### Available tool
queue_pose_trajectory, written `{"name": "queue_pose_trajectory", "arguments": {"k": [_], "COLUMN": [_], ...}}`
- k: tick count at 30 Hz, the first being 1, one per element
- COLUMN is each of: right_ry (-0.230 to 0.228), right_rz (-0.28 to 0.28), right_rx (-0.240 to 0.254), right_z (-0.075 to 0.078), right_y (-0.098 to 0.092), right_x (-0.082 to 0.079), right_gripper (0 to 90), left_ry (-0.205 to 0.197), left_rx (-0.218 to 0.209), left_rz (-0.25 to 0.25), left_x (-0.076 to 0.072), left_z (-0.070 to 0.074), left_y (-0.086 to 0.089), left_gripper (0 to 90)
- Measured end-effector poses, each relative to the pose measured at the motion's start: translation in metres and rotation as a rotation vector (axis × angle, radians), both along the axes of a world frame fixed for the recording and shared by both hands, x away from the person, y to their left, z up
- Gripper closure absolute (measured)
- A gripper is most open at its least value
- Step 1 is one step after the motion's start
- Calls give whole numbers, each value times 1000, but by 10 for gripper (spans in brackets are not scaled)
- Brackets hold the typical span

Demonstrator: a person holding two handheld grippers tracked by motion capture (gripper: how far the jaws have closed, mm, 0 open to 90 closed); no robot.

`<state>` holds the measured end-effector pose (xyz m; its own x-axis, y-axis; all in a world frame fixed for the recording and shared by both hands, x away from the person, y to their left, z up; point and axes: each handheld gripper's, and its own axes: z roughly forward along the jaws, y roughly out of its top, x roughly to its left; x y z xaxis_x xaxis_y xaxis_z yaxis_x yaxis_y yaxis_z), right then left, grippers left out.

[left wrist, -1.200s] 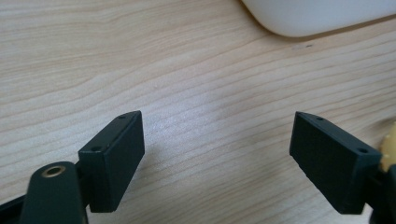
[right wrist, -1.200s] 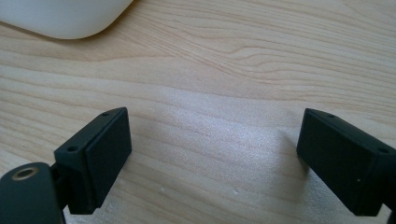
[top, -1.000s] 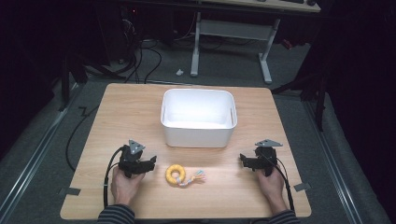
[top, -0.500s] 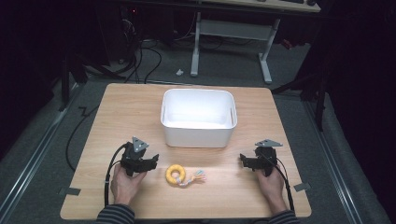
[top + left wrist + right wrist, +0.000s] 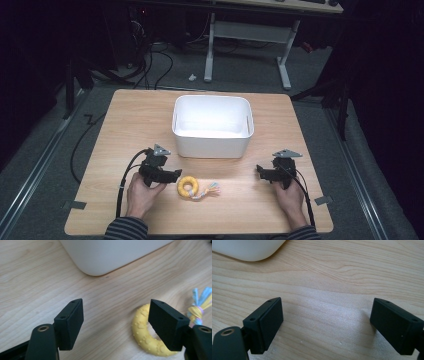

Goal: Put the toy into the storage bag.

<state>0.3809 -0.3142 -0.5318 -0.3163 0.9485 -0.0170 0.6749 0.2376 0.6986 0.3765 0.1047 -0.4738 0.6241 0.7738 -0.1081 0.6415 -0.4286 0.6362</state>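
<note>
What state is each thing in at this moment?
White plastic bin: upright, looks empty.
Yellow rubber ring toy with braided tassel: flat on the table, free of both tongs.
Left tongs: open, beside the ring, nothing between the jaws.
Right tongs: open over bare wood.

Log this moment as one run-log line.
left gripper: open, nothing held, beside yellow ring toy | right gripper: open, nothing held | white bin: behind the toy | toy: on table
</note>
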Motion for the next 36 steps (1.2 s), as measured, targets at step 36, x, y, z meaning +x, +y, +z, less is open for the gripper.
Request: {"name": "queue_pose_trajectory", "arguments": {"k": [36], "right_ry": [-1], "right_rz": [-3], "right_rx": [0], "right_z": [0], "right_y": [0], "right_x": [0], "right_gripper": [115], "left_ry": [156], "left_rx": [181], "left_rz": [-142], "left_x": [1], "left_z": [-24], "left_y": [-45], "left_gripper": [540]}}
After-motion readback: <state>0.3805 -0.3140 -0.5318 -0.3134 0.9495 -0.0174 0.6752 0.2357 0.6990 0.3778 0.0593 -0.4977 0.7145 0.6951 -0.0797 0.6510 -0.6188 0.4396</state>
